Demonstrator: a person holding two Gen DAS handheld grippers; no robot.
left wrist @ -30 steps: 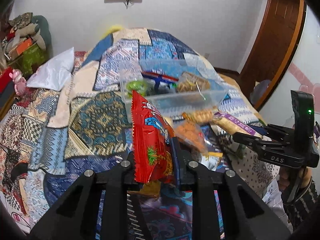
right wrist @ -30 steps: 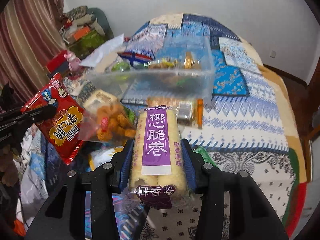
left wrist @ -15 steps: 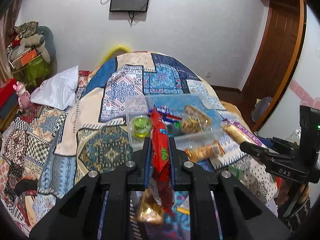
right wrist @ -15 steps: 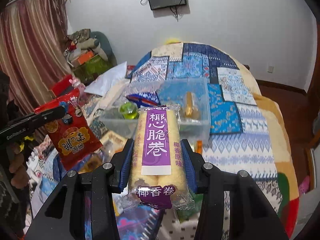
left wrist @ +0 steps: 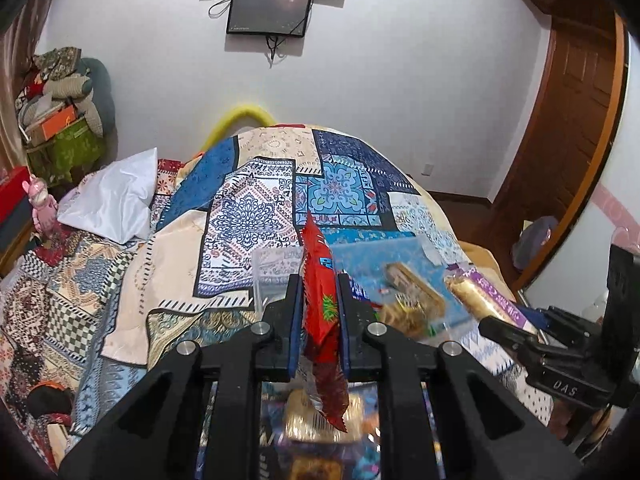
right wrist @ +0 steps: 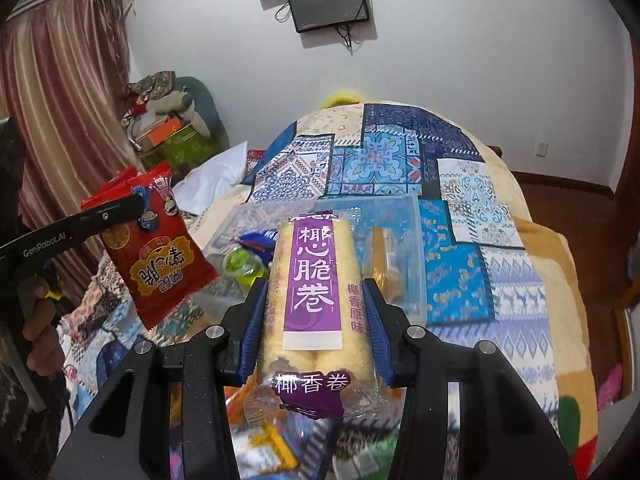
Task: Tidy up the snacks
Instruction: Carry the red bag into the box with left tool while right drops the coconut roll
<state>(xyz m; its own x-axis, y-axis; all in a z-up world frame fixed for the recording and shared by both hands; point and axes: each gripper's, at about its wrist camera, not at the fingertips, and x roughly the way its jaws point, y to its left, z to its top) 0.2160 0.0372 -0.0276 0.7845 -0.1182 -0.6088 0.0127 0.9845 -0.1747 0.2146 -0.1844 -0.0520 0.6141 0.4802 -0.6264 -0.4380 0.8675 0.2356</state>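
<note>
**Holding two snack packs above the bed**

Gripping a red snack packet (left wrist: 320, 300) edge-on, my left hand-held gripper (left wrist: 319, 312) is clamped tight on it; in the right view its front shows upside-down Chinese writing I cannot read. My right hand-held gripper (right wrist: 316, 320) pinches a purple-labelled wafer roll pack (right wrist: 316, 292) printed 椰心脆卷 and 椰香卷. Both hang over the clear plastic box (right wrist: 404, 216) on the patchwork bed (right wrist: 480, 240). "GenRobot.AI" marks the left tool. Snacks inside the box are blurred.

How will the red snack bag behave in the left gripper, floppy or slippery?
Probably floppy: the red snack bag hangs crumpled below the left gripper. Likely light, since a pinch holds it up. Its glossy film may slip.
</note>
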